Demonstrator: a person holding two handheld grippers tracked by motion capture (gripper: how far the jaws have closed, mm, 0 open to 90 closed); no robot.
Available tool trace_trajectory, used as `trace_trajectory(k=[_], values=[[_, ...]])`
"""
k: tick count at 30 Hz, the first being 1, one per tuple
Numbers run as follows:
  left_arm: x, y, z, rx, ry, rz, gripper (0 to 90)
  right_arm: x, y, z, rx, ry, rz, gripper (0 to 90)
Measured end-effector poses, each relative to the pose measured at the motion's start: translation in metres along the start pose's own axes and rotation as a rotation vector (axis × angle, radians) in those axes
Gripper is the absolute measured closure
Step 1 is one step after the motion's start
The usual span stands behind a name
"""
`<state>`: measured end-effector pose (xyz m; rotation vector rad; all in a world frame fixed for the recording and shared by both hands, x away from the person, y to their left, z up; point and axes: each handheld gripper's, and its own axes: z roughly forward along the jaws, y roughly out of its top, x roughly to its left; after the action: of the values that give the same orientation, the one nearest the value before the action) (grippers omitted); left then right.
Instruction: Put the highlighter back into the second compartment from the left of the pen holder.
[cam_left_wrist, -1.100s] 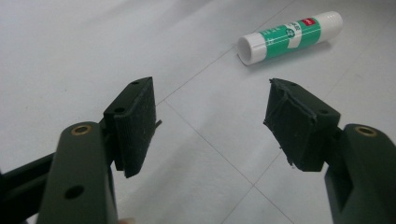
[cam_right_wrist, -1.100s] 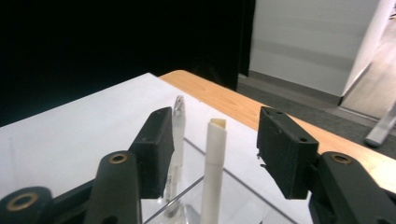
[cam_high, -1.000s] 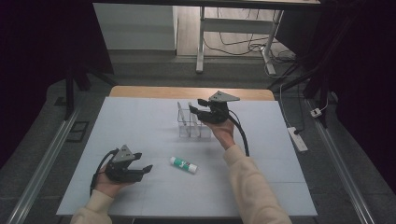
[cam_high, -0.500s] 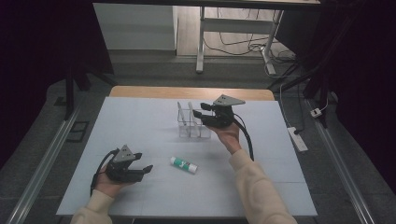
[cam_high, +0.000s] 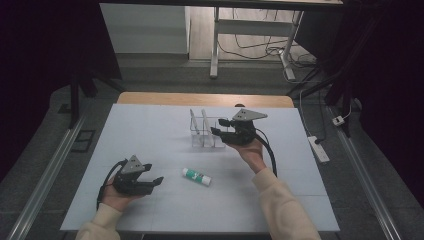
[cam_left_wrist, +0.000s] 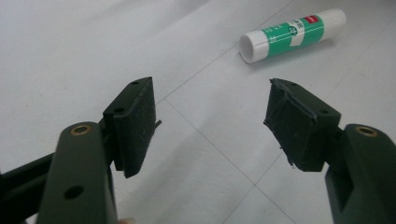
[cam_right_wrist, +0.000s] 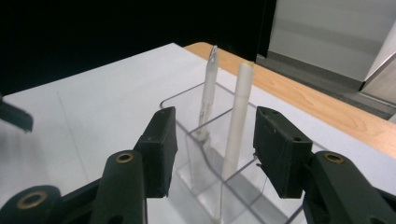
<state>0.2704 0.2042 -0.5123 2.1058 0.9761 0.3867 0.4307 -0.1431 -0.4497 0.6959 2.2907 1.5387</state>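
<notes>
Change since a second ago: your right gripper (cam_high: 216, 132) has drawn back a little from over the clear organizer (cam_high: 206, 135) towards its right end; your left gripper (cam_high: 156, 179), the glue stick and the organizer lie as before.

Item 1, right gripper (cam_right_wrist: 212, 149). Held in your right hand (cam_high: 250, 152) above the table, grey three-cornered plate on top, cable trailing down along your forearm. Jaws parted with a moderate gap, nothing between them. In the right gripper view they point at the organizer, just short of its near wall.

Item 2, left gripper (cam_left_wrist: 210, 123). Held in your left hand (cam_high: 117, 196) low over the near left part of the table. Jaws wide apart, nothing held. They point towards the glue stick, which lies a short way beyond the tips.

Item 3, glue stick (cam_high: 196, 176), white with a green label. Lying on its side on the table between your two hands, nearer the left gripper, touching neither. In the left gripper view (cam_left_wrist: 292, 33) its round end faces the camera.

Item 4, clear organizer (cam_right_wrist: 210, 158), compartmented. Standing at the table's middle, far side. Two pale pens (cam_right_wrist: 222, 116) stand upright in it, leaning slightly, each in its own compartment.

Item 5, table (cam_high: 150, 135), pale sheet over a wooden top, the wood showing along the far edge.
</notes>
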Motion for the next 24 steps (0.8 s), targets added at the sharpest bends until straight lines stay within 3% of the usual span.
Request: trace_trajectory(k=[10, 24], values=[[-0.001, 0.0, 0.001, 0.006, 0.005, 0.007, 32.5, 0.006, -0.011, -0.017, 0.019, 0.011, -0.008, 48.7], [-0.001, 0.001, 0.002, 0.007, -0.002, 0.002, 32.6, 0.01, -0.037, -0.057, 0.043, 0.016, -0.015, 48.5]])
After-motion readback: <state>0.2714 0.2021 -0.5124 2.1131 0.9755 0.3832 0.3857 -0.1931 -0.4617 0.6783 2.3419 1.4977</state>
